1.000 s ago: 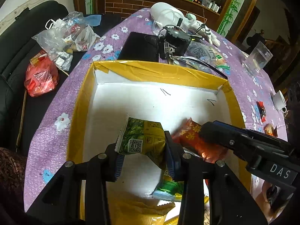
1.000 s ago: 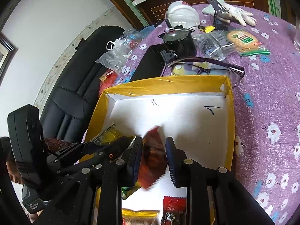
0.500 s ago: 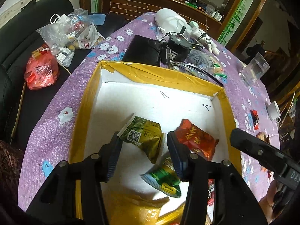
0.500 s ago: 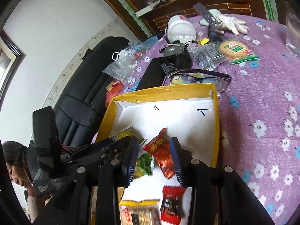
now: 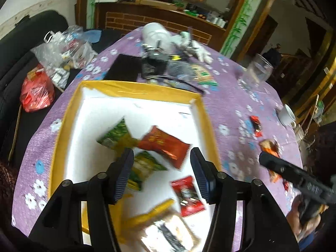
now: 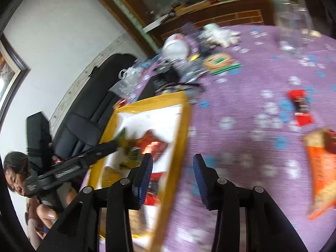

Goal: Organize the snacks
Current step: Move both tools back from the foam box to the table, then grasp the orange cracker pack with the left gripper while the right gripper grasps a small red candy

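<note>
A yellow-rimmed box with a white floor holds a green packet, a red packet, a second green packet, a small red-and-black packet and a cracker pack. My left gripper hovers above them, its jaws opening with nothing between them. My right gripper hangs over the box's right rim and the purple cloth, jaws also opening and empty. On the cloth to its right lie an orange packet and a red-and-black packet.
Behind the box lie a black wallet, a white helmet-like object and glasses. A clear glass and a white cup stand at the right. Plastic bags rest on the black sofa. A person sits low at the left.
Both grippers let go of their packets, the green one and the red one, which now lie in the box. Both have opened and drawn back upward; the right one swung right over the cloth.
</note>
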Available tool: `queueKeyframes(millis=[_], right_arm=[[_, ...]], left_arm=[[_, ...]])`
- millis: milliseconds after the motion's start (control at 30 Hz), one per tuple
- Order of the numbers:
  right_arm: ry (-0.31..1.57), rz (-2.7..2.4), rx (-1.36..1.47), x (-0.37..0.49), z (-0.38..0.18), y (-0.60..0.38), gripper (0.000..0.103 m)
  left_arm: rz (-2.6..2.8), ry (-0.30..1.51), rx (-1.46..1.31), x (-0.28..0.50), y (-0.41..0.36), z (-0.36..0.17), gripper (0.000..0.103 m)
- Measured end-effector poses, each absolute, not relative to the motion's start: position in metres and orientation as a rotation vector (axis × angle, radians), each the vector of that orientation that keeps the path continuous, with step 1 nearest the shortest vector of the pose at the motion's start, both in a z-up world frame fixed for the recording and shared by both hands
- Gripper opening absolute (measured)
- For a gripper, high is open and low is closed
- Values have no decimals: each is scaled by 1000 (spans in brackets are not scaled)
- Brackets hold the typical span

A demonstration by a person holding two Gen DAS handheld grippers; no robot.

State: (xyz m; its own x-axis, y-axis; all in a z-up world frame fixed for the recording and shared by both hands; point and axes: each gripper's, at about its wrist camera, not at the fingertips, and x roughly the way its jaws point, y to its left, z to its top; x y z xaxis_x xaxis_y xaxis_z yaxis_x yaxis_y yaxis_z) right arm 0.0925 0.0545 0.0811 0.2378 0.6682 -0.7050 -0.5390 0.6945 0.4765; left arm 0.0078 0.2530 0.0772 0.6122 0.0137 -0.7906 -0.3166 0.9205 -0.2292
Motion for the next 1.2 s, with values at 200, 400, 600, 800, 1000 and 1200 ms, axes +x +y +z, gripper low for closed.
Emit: queueKeyframes(millis=[200,400,600,800,1000,1200], right_arm=[[997,630,184,117,76,-35,44],[986,477,241,147,56,-91,44],[1008,427,208,162,39,-103,45],[1030,400,157,167,26,-95,46],[1094,526,213,155,20,-80,47],[1116,755,313,135,35,-63,46]], left_arm=[[106,890,-352,7,201,85,55],[-3,919,-343,16,145,82,55],[-58,967,-313,32,106,69,54],[-61,992,-303,38,96,59,54],[-40,1001,-313,42,100,55,57],[-29,1018,-299,49,96,51,65]])
